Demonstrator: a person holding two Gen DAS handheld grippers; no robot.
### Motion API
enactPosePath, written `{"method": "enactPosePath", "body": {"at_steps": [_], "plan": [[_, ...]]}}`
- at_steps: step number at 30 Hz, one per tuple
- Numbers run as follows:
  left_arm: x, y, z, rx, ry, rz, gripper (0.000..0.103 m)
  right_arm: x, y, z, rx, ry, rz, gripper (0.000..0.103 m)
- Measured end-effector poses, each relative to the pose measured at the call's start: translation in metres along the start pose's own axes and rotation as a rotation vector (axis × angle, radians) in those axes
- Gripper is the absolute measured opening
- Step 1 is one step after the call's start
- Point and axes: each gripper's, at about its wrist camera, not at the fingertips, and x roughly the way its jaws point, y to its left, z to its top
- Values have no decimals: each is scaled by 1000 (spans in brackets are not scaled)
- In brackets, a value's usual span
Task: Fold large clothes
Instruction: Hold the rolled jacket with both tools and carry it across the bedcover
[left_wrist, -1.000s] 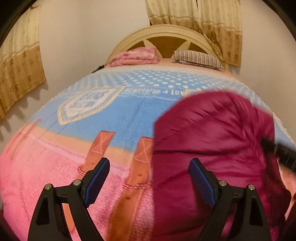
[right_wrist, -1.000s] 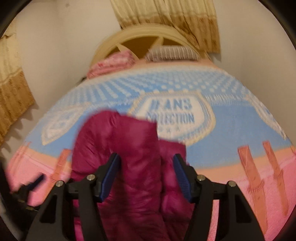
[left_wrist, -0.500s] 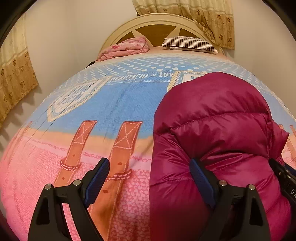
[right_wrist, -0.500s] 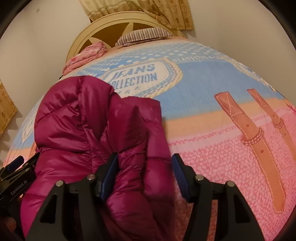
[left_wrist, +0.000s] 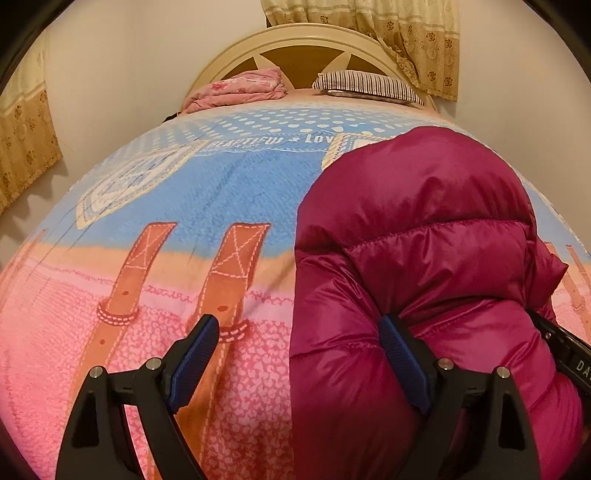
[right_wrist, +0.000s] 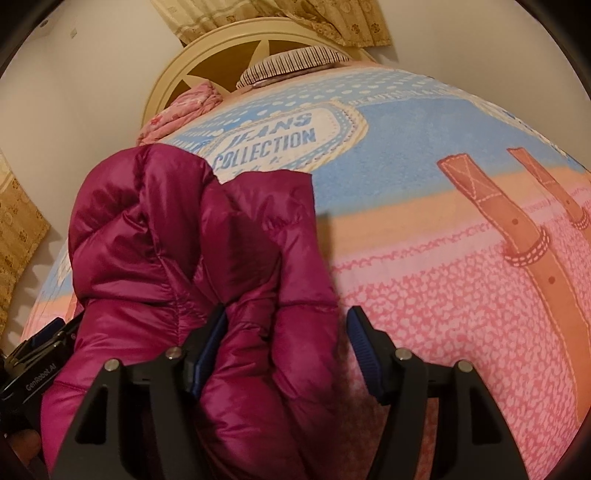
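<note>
A magenta puffer jacket (left_wrist: 417, 236) lies bunched on the bed's blue-and-pink blanket (left_wrist: 207, 206). In the left wrist view my left gripper (left_wrist: 299, 354) is open, straddling the jacket's left edge; its right finger (left_wrist: 400, 350) presses into the padding. In the right wrist view the jacket (right_wrist: 192, 229) fills the left half. My right gripper (right_wrist: 288, 343) is open with a puffy fold of the jacket lying between its fingers. Each gripper shows at the edge of the other's view: the right one (left_wrist: 565, 354), the left one (right_wrist: 33, 365).
A folded pink quilt (left_wrist: 240, 88) and a striped pillow (left_wrist: 369, 86) lie at the cream headboard (left_wrist: 295, 40). Beige curtains (left_wrist: 406, 33) hang behind. White walls flank the bed. Bare blanket (right_wrist: 461, 266) stretches right of the jacket.
Both grippers have dropped lower and closer onto the jacket. The jacket has settled onto the blanket and now fills more of each view. Both stay open.
</note>
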Motion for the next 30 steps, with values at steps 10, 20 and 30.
{"method": "enactPosePath", "body": {"at_steps": [10, 20, 30], "plan": [[3, 4, -1, -19, 9, -53, 89, 3, -3, -1, 2, -5, 47, 67], [7, 6, 0, -19, 33, -120, 89, 6, 1, -1, -22, 2, 88, 55], [4, 1, 1, 0, 31, -207, 70, 7, 0, -2, -22, 10, 128, 52]]}}
